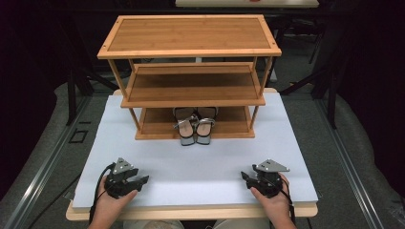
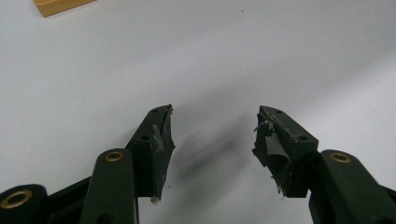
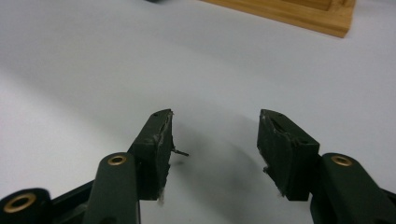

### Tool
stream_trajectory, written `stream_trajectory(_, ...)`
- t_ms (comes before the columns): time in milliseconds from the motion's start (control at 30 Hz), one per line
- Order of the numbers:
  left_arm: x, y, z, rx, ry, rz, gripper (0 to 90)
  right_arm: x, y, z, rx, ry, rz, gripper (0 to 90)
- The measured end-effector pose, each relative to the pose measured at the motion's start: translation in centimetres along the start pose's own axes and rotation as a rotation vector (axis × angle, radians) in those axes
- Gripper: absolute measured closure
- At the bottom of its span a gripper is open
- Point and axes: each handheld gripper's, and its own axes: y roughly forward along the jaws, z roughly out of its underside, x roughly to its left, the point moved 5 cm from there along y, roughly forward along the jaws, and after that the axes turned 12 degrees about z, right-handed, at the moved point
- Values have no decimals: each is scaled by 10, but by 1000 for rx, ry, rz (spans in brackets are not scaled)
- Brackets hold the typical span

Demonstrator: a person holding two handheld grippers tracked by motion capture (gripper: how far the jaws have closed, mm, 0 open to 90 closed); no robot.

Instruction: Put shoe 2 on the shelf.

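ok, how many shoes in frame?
2. A pair of grey strappy sandals, side by side on the bottom shelf of the wooden rack, toes poking over its front edge: left sandal, right sandal. The other shelves look bare; nothing seems hidden.

Grey floor [image 1: 43,157] surrounds the table [image 1: 296,143]; beyond it, dark, perhaps black frames [image 1: 71,90].

White-topped table [image 1: 191,162], bamboo three-tier rack [image 1: 191,52] at its far middle, pair of sandals [image 1: 196,126] (toes toward the near edge) on the bottom shelf
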Motion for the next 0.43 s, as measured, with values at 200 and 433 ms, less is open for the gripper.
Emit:
stream_trajectory(200, 0, 2, 1, 11, 14, 11, 448, 3, 5, 4, 24, -1, -11, 441)
stream_trajectory(433, 2, 1, 0, -7, -6, 12, 443, 1, 1, 1, -4, 8, 8, 439)
